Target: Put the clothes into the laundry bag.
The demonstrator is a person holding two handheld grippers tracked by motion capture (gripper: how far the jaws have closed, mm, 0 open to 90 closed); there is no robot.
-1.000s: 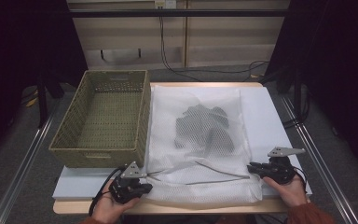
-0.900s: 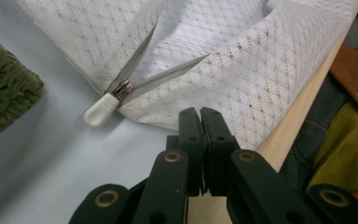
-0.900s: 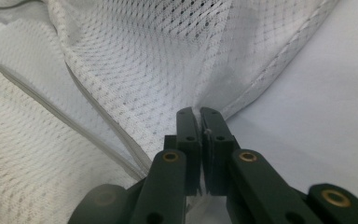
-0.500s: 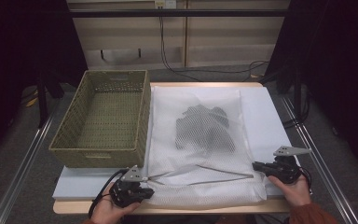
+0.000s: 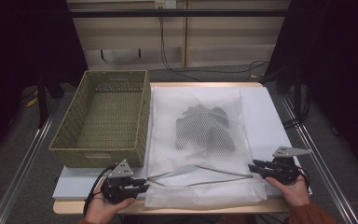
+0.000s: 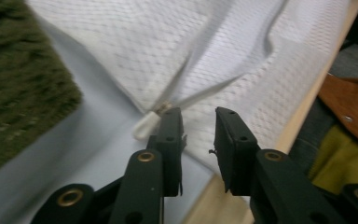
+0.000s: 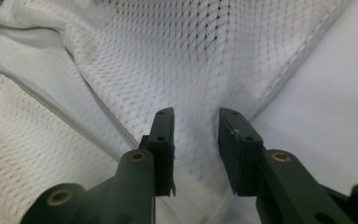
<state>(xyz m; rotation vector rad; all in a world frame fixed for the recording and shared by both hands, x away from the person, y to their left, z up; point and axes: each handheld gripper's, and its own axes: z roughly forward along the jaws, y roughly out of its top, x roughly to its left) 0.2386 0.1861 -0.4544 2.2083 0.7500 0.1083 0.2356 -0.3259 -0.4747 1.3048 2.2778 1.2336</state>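
Note:
A white mesh laundry bag (image 5: 200,140) lies flat on the white board, with a dark garment (image 5: 205,127) inside it. Its zipper opening (image 5: 198,175) runs across the near end. My left gripper (image 5: 142,183) sits at the bag's near left corner. Its jaws have just been opening and stand apart (image 6: 198,116), with the white zipper pull (image 6: 147,125) beside the left jaw's tip. My right gripper (image 5: 252,167) is at the near right corner. Its jaws have also just opened (image 7: 196,116); a fold of mesh (image 7: 196,70) lies between them, not pinched.
A green woven basket (image 5: 72,140) stands empty to the left of the bag, close to the left gripper. The table's wooden front edge (image 5: 186,207) runs just below the bag. Bare white board (image 5: 265,112) lies to the right of the bag.
Both pairs of jaws have parted and let go of the bag's near corners. The zipper line, drawn taut between them earlier, now rests slack on the board. The hands have barely shifted.

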